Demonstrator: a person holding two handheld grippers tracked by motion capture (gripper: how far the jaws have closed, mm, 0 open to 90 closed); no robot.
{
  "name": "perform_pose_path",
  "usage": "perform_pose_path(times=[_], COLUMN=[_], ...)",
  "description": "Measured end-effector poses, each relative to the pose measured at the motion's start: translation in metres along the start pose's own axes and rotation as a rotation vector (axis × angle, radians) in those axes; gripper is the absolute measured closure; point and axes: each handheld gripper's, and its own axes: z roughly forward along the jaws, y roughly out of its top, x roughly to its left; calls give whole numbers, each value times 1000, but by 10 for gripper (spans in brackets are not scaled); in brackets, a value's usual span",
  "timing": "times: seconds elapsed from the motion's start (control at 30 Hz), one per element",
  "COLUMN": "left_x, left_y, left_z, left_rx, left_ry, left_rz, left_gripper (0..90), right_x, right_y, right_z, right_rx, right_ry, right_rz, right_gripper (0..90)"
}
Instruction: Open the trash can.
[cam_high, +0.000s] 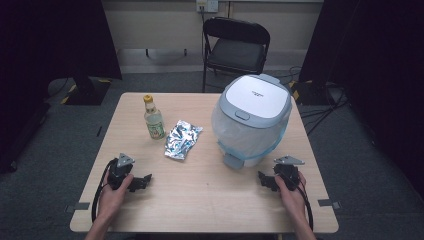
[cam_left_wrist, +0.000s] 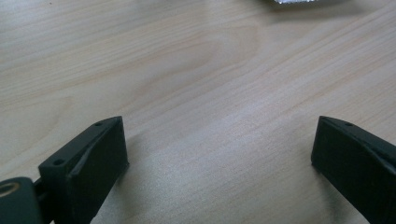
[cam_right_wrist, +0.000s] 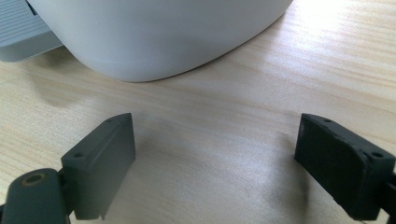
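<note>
A white pedal bin (cam_high: 252, 120) with a grey-and-white lid and a plastic liner stands at the right of the wooden table (cam_high: 200, 200). Its grey pedal (cam_high: 233, 161) points toward the front edge. A small clear bottle (cam_high: 154, 119) with a yellow cap stands at the back left, and a crumpled silver foil packet (cam_high: 182, 140) lies beside it. My left gripper (cam_high: 142, 181) rests low at the front left, open, with bare wood between its jaws (cam_left_wrist: 219, 140). My right gripper (cam_high: 265, 181) sits at the front right, open and empty (cam_right_wrist: 215, 140), just short of the bin's base (cam_right_wrist: 163, 32).
A black folding chair (cam_high: 235, 47) stands behind the table. Dark curtains and stands flank both sides, and cables lie on the floor at the right. Bare wood stretches between the two grippers along the front edge.
</note>
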Motion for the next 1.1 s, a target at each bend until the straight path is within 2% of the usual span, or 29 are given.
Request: perform_pose_path(times=[0.03, 0.07, 0.23, 0.27, 0.37, 0.4, 0.47, 0.57, 0.63, 0.7, 0.73, 0.8, 0.87, 0.97, 1.0, 1.1], left_x=[1, 0, 1, 0, 0, -2, -5, -7, -11, -15, -16, -19, -23, -28, -31, -40], left_y=[0, 0, 0, 0, 0, -1, -2, -2, -1, 0, 1, 3, 7, 16, 20, 33], left_z=[-1, 0, -1, 0, -1, -1, -3, -4, -6, -7, -7, -8, -8, -9, -8, -4], left_rx=[7, 0, 9, 2, 12, 3, 7, 3, 5, 8, 20, 18, -6, -33, -46, -70], left_ry=[1, 0, 2, 0, 10, 21, 51, 58, 60, 50, 52, 48, 43, 32, 31, 7], left_rz=[12, 0, 12, 3, 7, -17, -28, -46, -52, -51, -34, -27, -28, -4, 4, 18], left_gripper=[31, 31, 31, 31, 31, 31, 35, 45, 88, 168, 167, 162, 159, 163, 163, 162], right_x=[0, 0, 0, 0, 0, 2, 4, 5, 5, 4, 4, 2, 0, -3, -5, -7], right_y=[0, 0, 0, 0, -1, -2, -4, -6, -5, -5, -4, -3, -2, 1, 3, 7], right_z=[0, 0, 0, 0, -1, -2, -5, -7, -8, -9, -10, -10, -10, -11, -13, -15], right_rx=[0, 0, 0, 0, 1, -1, 0, 1, 8, 16, 21, 25, 30, 23, 13, 3], right_ry=[0, 0, 0, 1, -1, -1, 1, 4, 6, 11, 14, 16, 16, 7, 0, 11], right_rz=[0, 0, 0, 2, 2, 5, 5, 5, 5, 2, 1, 10, 15, 30, 56, 66], right_gripper=[110, 110, 111, 112, 113, 117, 119, 128, 135, 147, 151, 161, 166, 179, 202, 201])
